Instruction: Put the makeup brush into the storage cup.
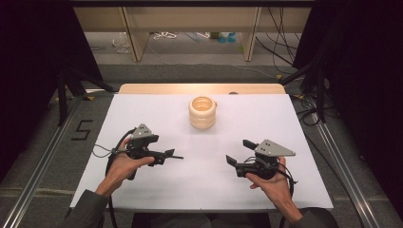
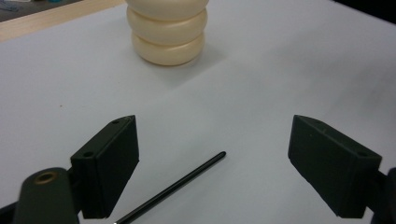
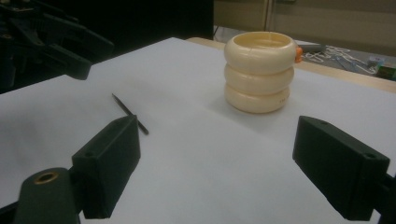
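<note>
A white sheet covers my tabletop (image 1: 142, 190), with a strip of bare wood showing along its far edge and dark curtains, cables and aluminium rails around it. The cream ringed holder (image 1: 202, 112), three stacked bulges with an open mouth, stands upright near the middle of the far edge, well apart from both my hands. My left gripper (image 1: 167, 155) hovers over the left half of the tabletop with its jaws spread wide and nothing between them; a thin black stick (image 2: 177, 184) lies flat on the sheet just beneath and ahead of it. My right gripper (image 1: 240, 153) hangs over the right half, also spread and empty. I judge the stick the tricky part: it is slim and lies flush on the sheet, so my jaws could slide over it, roll it away or pinch it crooked. The holder looks light, and a careless nudge could tip it or push it toward the far edge. The only writing I can read is a black "5" (image 1: 82, 129) on the floor beyond the tabletop's left edge; the holder's faint marks are illegible.
</note>
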A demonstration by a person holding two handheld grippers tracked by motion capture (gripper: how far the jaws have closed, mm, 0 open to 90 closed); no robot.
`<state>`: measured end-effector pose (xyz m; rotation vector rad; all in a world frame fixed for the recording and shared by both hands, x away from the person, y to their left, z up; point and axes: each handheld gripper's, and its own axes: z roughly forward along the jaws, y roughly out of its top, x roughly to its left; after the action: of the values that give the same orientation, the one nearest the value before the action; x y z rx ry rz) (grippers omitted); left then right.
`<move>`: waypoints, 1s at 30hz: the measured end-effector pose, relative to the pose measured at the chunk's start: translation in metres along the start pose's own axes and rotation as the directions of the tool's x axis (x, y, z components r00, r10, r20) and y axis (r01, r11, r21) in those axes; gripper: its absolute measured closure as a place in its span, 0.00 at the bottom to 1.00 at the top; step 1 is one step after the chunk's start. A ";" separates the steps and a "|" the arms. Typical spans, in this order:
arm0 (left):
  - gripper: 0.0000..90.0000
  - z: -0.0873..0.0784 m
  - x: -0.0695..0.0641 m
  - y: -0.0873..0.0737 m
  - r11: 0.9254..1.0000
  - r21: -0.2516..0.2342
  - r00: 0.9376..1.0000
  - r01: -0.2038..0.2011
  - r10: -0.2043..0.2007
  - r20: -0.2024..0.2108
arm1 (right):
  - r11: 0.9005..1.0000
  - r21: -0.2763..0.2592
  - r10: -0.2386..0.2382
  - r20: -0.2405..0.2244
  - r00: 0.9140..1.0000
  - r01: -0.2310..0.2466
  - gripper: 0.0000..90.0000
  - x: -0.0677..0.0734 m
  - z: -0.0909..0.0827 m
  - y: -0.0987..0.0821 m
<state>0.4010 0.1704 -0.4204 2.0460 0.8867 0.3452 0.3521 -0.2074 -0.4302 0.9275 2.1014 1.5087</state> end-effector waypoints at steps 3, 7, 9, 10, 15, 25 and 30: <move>0.18 0.002 0.004 0.007 0.997 0.053 0.999 -0.051 0.051 0.000 | 1.000 0.001 -0.007 -0.005 1.000 0.007 0.18 0.000 0.000 0.000; 0.19 0.005 0.014 0.019 0.989 0.106 0.995 -0.099 0.101 -0.016 | 1.000 0.003 0.000 -0.005 1.000 0.000 0.18 0.000 0.001 -0.001; 0.19 0.006 0.017 0.023 0.985 0.124 0.992 -0.121 0.126 -0.029 | 1.000 0.000 -0.002 -0.008 1.000 0.002 0.18 0.000 0.002 -0.001; 0.19 0.006 0.017 0.023 0.985 0.124 0.992 -0.121 0.126 -0.029 | 1.000 0.000 -0.002 -0.008 1.000 0.002 0.18 0.000 0.002 -0.001; 0.20 0.010 0.021 0.026 0.967 0.190 0.984 -0.168 0.176 -0.023 | 1.000 0.020 -0.016 -0.007 1.000 0.016 0.18 0.000 0.001 -0.001; 0.24 0.021 0.033 0.024 0.932 0.291 0.975 -0.217 0.220 0.024 | 1.000 0.023 -0.013 -0.012 1.000 0.013 0.19 0.000 0.002 -0.002; 0.23 0.026 0.038 0.020 0.903 0.359 0.971 -0.236 0.235 0.048 | 1.000 0.019 -0.007 -0.022 1.000 0.007 0.19 -0.001 0.002 -0.002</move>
<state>0.4512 0.1737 -0.4230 2.5079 0.7407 0.3262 0.3533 -0.2068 -0.4332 0.9134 2.1362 1.5045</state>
